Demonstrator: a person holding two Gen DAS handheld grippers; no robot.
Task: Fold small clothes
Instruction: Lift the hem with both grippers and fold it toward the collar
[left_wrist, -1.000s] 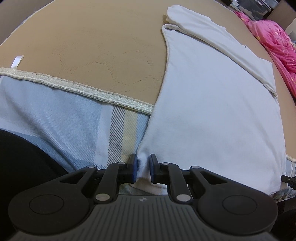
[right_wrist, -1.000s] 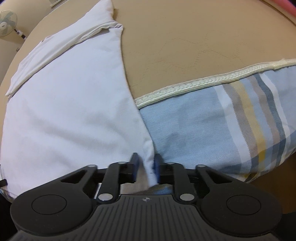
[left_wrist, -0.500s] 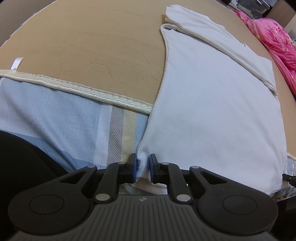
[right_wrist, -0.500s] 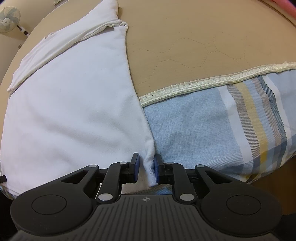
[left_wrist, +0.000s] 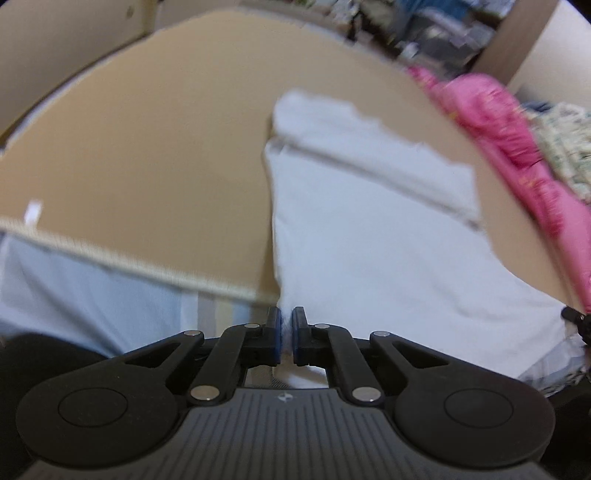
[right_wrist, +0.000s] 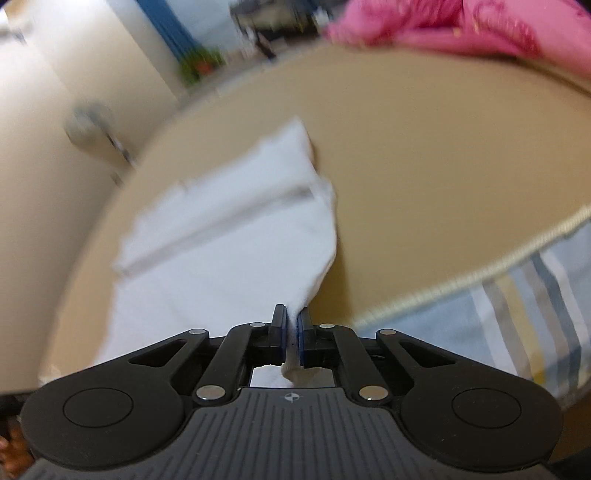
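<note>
A white garment (left_wrist: 369, 229) lies on the tan quilted mat (left_wrist: 147, 147), its far part folded over as a band. My left gripper (left_wrist: 286, 328) is shut on the garment's near left corner. My right gripper (right_wrist: 291, 328) is shut on the near right corner of the same white garment (right_wrist: 221, 251), and the cloth rises from the tan mat (right_wrist: 424, 184) toward the jaws. Both views are motion-blurred.
A blue striped sheet (left_wrist: 92, 295) lies under the mat's cream trim and also shows in the right wrist view (right_wrist: 517, 314). A pink blanket (left_wrist: 517, 140) is bunched at the far right, also in the right wrist view (right_wrist: 461, 26). Room clutter stands beyond the bed.
Both grippers have lifted and moved forward with the garment's near corners, raising the near edge off the sheet. The views tilted up, showing the room.
</note>
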